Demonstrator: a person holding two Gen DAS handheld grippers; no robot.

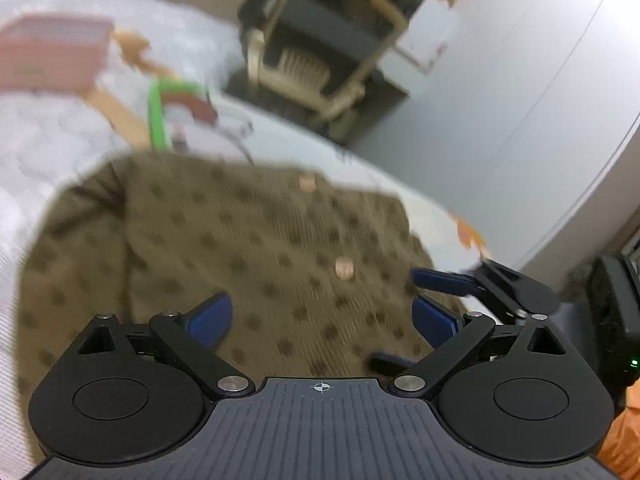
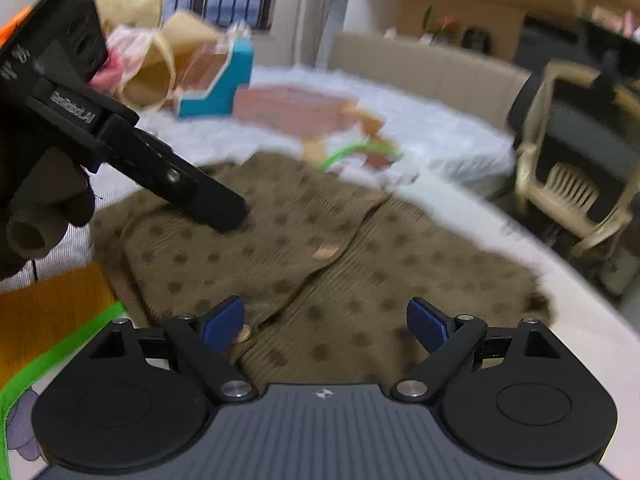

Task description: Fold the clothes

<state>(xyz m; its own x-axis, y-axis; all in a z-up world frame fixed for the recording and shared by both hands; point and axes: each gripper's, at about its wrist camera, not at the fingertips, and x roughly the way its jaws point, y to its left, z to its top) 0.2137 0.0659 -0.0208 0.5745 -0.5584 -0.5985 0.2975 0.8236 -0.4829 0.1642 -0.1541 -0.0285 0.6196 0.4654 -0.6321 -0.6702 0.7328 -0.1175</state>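
While brown dotted knit cardigan [image 2: 320, 248] lies spread on white patterned bed cover [image 1: 40, 152], clutter sits beyond — flat pink box [image 1: 52, 56], green strap [image 1: 158, 116], beige plastic chair [image 2: 572, 184] off bed edge. My left gripper [image 1: 320, 320] spread wide, empty, low over cardigan. My right gripper [image 2: 324, 320] likewise wide, empty — near cardigan's buttoned front.

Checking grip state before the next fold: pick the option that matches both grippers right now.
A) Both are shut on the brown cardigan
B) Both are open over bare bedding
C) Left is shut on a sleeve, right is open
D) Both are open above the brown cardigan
D: the left gripper and the right gripper each show blue fingers spread wide apart with nothing pinched, and the brown dotted cardigan lies directly beneath both.
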